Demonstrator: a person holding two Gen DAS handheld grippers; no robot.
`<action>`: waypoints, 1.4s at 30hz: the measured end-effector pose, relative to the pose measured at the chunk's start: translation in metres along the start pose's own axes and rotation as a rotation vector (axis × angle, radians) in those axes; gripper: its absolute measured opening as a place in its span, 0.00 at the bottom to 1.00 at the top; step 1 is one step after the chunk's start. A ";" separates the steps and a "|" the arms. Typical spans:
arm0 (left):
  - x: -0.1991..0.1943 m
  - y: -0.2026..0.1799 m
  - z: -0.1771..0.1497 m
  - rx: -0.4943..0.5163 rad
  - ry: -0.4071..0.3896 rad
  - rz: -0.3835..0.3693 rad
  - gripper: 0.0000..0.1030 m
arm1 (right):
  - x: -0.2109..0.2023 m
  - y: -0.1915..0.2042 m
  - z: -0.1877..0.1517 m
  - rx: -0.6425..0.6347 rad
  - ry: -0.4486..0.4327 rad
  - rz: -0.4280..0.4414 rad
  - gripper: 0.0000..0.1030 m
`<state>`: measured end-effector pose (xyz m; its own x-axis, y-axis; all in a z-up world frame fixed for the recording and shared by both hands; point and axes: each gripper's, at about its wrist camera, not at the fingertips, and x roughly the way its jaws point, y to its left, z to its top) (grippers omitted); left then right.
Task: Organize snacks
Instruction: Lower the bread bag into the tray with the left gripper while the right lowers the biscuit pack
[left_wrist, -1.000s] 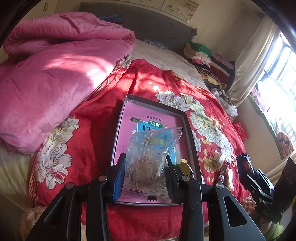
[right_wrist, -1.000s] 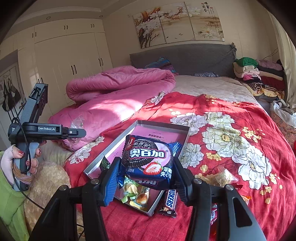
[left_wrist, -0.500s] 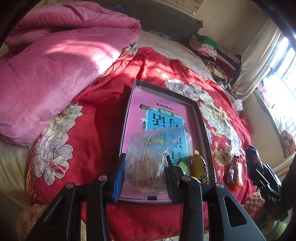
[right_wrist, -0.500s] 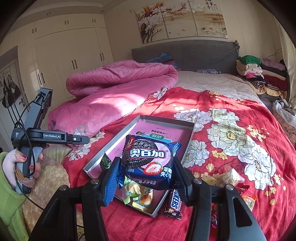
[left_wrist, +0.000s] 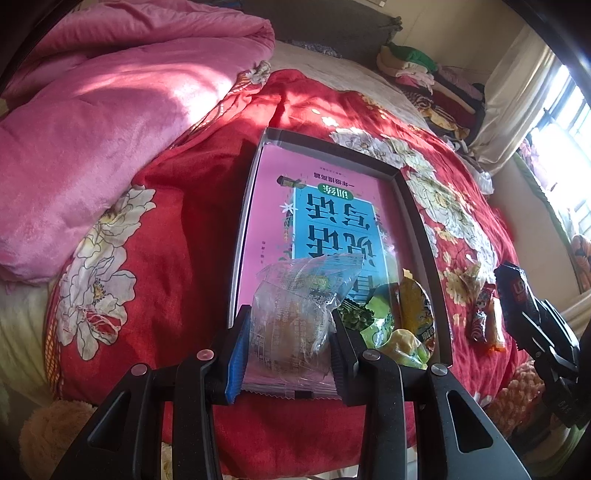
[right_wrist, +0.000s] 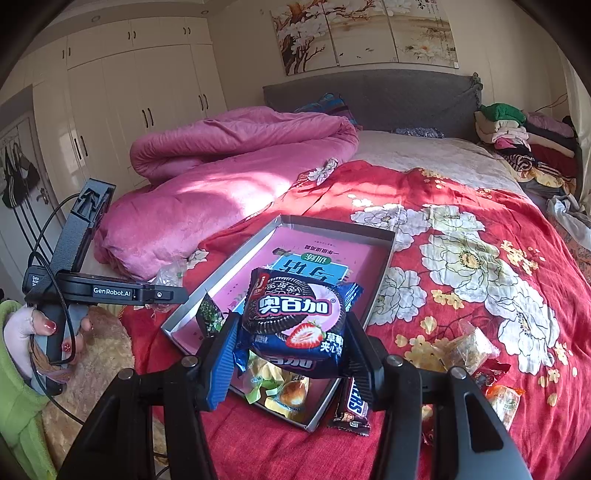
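My left gripper is shut on a clear-wrapped pastry packet, held over the near end of a shallow grey box with a pink and blue printed bottom. Green and yellow snack packets lie in the box's near right corner. In the right wrist view my right gripper is shut on a blue sandwich-cookie pack above the same grey box. The left gripper shows at the left with the clear packet in it, held by a hand.
The box lies on a red flowered bedspread. Loose snacks and a chocolate bar lie on it right of the box. A pink quilt is heaped on the left, folded clothes at the far right.
The left gripper has sunk toward the box with the clear packet, and the box now fills more of its view. The right gripper has barely shifted with the cookie pack.
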<state>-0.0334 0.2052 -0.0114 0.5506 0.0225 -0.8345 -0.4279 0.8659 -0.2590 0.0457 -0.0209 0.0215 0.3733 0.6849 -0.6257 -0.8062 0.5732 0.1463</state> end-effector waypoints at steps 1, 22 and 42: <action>0.001 -0.001 -0.001 0.003 0.003 0.003 0.38 | 0.001 0.000 0.000 0.001 0.002 0.001 0.53; 0.030 -0.019 -0.012 0.082 0.087 0.038 0.38 | 0.018 -0.001 -0.004 0.010 0.045 0.010 0.53; 0.039 -0.023 -0.013 0.095 0.107 0.040 0.38 | 0.054 0.027 -0.014 -0.100 0.128 0.043 0.53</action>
<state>-0.0111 0.1802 -0.0447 0.4522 0.0090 -0.8919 -0.3754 0.9090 -0.1811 0.0378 0.0255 -0.0187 0.2813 0.6411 -0.7140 -0.8643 0.4925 0.1017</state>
